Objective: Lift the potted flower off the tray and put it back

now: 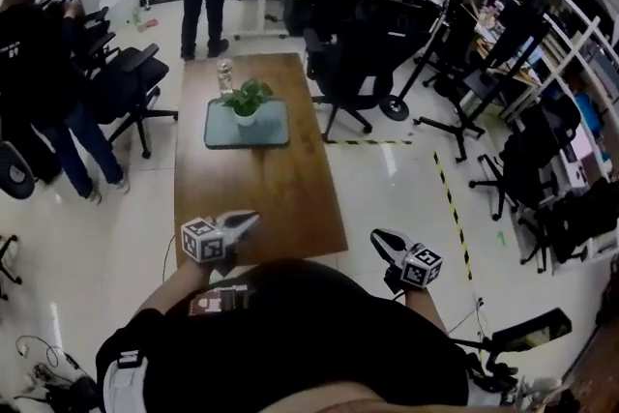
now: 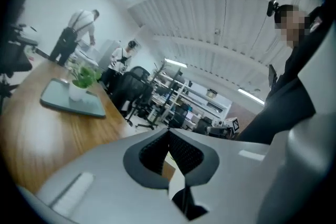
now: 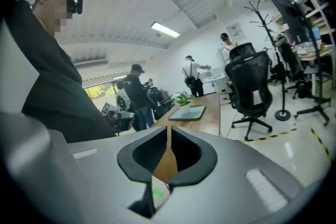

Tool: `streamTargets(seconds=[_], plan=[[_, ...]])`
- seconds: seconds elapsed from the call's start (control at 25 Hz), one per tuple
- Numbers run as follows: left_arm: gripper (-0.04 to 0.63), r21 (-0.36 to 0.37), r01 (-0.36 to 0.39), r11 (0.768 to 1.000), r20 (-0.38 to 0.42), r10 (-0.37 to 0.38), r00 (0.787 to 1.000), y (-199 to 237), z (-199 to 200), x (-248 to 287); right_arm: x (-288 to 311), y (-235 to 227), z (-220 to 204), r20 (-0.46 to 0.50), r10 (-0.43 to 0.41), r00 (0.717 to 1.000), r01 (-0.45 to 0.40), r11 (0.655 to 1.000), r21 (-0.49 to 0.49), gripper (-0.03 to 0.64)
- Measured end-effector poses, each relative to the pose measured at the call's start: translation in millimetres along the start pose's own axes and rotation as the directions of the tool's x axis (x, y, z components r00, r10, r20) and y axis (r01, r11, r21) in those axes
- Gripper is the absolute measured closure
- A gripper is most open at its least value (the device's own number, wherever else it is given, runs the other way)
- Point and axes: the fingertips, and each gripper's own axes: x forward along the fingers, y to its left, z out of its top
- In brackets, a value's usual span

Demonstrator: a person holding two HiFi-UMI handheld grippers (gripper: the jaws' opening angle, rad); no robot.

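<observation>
Both the left gripper and right gripper are closed and empty; the potted flower stands on the tray at twelve o'clock.

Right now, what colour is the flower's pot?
White pot, clearest in the left gripper view.

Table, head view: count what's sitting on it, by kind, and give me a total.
Tray: 1
Potted flower: 1
Bottle: 1
Total: 3
</observation>
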Motion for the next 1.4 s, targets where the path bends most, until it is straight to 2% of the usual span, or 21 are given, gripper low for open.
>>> streamTargets(seconds=[0.12, 0.28, 0.44, 0.56, 0.64, 0.76, 0.96, 1.12, 1.4], plan=[[0.597, -0.015, -0.141, 0.99, 0.114, 0.142, 0.983, -3, 13, -20, 34, -17, 18, -0.057, 0.154, 0.986, -0.157, 0.986, -0.054, 0.577], [0.597, -0.029, -0.275, 0.961, 0.169, 0.276, 0.946, -7, 12, -44, 77, -22, 29, -0.113, 0.291, 0.95, -0.3, 0.95, -0.081, 0.575], [0.597, -0.047, -0.341, 0.939, 0.214, 0.343, 0.915, -8, 11, -74, 114, -5, 23, -0.156, 0.378, 0.912, -0.395, 0.914, -0.092, 0.575], [0.597, -0.055, -0.358, 0.932, 0.236, 0.36, 0.903, 1, 10, -101, 141, 19, 21, -0.185, 0.411, 0.893, -0.432, 0.897, -0.093, 0.574], [0.597, -0.053, -0.348, 0.936, 0.241, 0.35, 0.905, 10, 11, -120, 160, 38, 24, -0.193, 0.409, 0.892, -0.433, 0.896, -0.1, 0.574], [0.597, -0.041, -0.313, 0.949, 0.241, 0.314, 0.918, 34, 15, -146, 193, 64, 33, -0.192, 0.378, 0.905, -0.404, 0.908, -0.114, 0.572], [0.597, -0.001, -0.245, 0.969, 0.2, 0.24, 0.95, 76, 25, -196, 244, 114, 40, -0.162, 0.33, 0.93, -0.347, 0.933, -0.097, 0.566], [0.597, -0.022, -0.199, 0.98, 0.154, 0.2, 0.968, 106, 29, -224, 279, 143, 32, -0.181, 0.294, 0.939, -0.315, 0.943, -0.103, 0.545], [0.597, -0.064, -0.215, 0.974, 0.167, 0.223, 0.96, 133, 44, -196, 311, 131, 24, -0.241, 0.331, 0.912, -0.365, 0.924, -0.114, 0.505]])
